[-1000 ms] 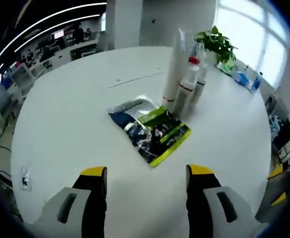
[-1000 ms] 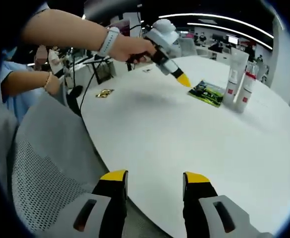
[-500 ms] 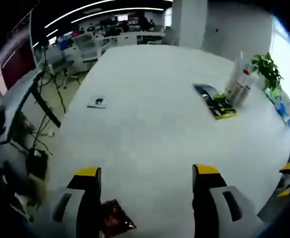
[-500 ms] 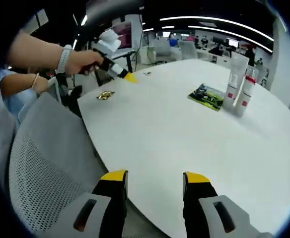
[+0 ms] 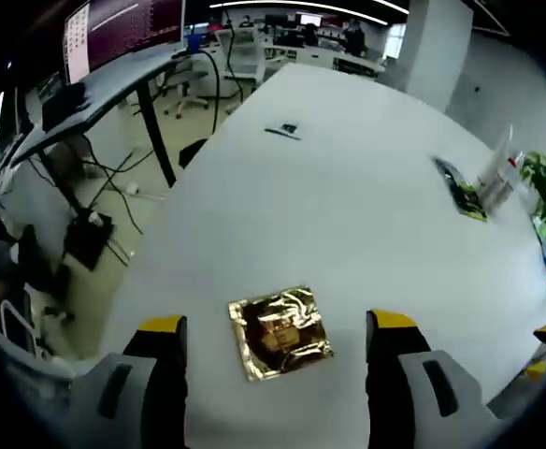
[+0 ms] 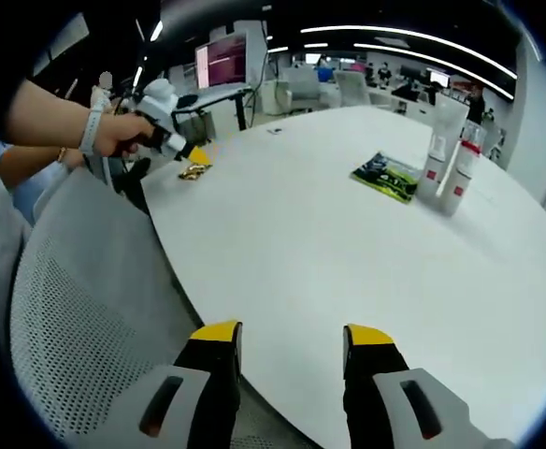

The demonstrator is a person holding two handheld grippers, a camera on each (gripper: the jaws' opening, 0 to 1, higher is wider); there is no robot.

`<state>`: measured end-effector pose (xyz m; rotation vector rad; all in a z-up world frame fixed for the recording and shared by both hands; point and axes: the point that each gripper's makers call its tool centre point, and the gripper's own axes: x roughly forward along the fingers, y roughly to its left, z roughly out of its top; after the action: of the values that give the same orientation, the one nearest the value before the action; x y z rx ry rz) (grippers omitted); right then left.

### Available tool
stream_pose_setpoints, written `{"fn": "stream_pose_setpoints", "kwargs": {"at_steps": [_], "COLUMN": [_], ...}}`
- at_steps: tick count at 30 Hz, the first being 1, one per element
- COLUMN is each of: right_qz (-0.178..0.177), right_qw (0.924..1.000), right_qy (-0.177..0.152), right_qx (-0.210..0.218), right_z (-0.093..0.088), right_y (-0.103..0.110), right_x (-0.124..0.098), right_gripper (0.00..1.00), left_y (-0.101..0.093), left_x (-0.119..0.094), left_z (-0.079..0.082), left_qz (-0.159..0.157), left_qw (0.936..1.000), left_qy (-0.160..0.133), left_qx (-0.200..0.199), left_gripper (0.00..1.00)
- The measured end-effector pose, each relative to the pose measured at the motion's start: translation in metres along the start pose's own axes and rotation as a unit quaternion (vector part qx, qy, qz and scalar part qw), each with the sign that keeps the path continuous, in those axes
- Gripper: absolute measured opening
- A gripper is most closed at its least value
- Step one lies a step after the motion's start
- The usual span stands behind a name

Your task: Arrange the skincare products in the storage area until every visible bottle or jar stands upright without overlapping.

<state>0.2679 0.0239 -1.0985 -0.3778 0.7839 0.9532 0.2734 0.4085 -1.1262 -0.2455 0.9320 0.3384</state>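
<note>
A gold foil sachet [image 5: 279,333] lies flat on the white table [image 5: 348,187], near its edge and between the jaws of my open left gripper [image 5: 276,324]. Far off stand the white tubes and bottles [image 5: 497,181], upright beside a flat green-and-black sachet [image 5: 462,190]. In the right gripper view a hand holds the left gripper [image 6: 199,155] just above the gold sachet [image 6: 194,172]. A tall white tube [image 6: 439,140] and a red-banded bottle [image 6: 460,165] stand upright close together behind the green sachet [image 6: 385,176]. My right gripper [image 6: 293,332] is open over the table's near edge with nothing in it.
A grey mesh chair [image 6: 77,309] stands against the table's left edge. A small dark item [image 5: 282,131] lies farther along the table. A potted plant [image 5: 544,182] and blue packets sit past the bottles. Desks and monitors fill the room behind.
My left gripper has drawn back from the green sachet and bottles to the table's edge, over the gold sachet. The right gripper has stayed put.
</note>
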Motion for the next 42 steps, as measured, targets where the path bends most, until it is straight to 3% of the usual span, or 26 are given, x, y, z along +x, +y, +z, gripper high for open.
{"fn": "stream_pose_setpoints", "kwargs": {"at_steps": [7, 12, 13, 16, 20, 23, 27, 32, 36, 42], "right_qz": [-0.006, -0.008, -0.008, -0.007, -0.006, -0.002, 0.001, 0.007, 0.015, 0.021], "right_qw": [0.9999, 0.9999, 0.9999, 0.9998, 0.9997, 0.9997, 0.9996, 0.9997, 0.9998, 0.9986], "right_qy": [0.010, 0.014, 0.015, 0.019, 0.021, 0.020, 0.025, 0.021, 0.012, -0.009], "right_qx": [-0.002, -0.003, -0.004, -0.010, -0.009, -0.010, -0.015, -0.009, 0.003, 0.048], "right_z": [-0.004, -0.006, -0.006, -0.006, -0.007, -0.007, -0.008, -0.007, -0.003, 0.005], "right_y": [-0.002, -0.003, -0.003, -0.002, -0.002, -0.001, 0.000, 0.003, 0.004, -0.001], "right_x": [-0.001, 0.000, 0.000, 0.000, 0.000, 0.001, 0.002, 0.001, -0.001, -0.008], "right_gripper": [0.42, 0.42, 0.42, 0.39, 0.39, 0.39, 0.39, 0.40, 0.41, 0.43], "left_y": [-0.005, -0.003, -0.002, -0.005, -0.005, -0.010, -0.007, -0.023, -0.051, -0.095], "left_x": [0.008, 0.008, 0.008, 0.006, 0.008, 0.007, 0.002, -0.008, -0.019, -0.041], "left_z": [-0.015, -0.007, -0.006, -0.005, -0.005, -0.002, -0.001, 0.009, 0.024, 0.022], "left_qz": [0.013, 0.019, 0.020, 0.016, 0.013, -0.015, -0.020, -0.046, -0.086, -0.136], "left_qw": [0.9995, 0.9994, 0.9995, 0.9994, 0.9995, 0.9996, 0.9993, 0.9970, 0.9903, 0.9839], "left_qy": [0.021, -0.002, -0.007, -0.012, -0.010, -0.022, -0.028, -0.055, -0.096, -0.116], "left_qx": [0.018, 0.028, 0.025, 0.029, 0.027, -0.007, -0.015, -0.030, -0.052, -0.005], "left_gripper": [0.67, 0.61, 0.58, 0.37, 0.37, 0.35, 0.33, 0.32, 0.32, 0.32]}}
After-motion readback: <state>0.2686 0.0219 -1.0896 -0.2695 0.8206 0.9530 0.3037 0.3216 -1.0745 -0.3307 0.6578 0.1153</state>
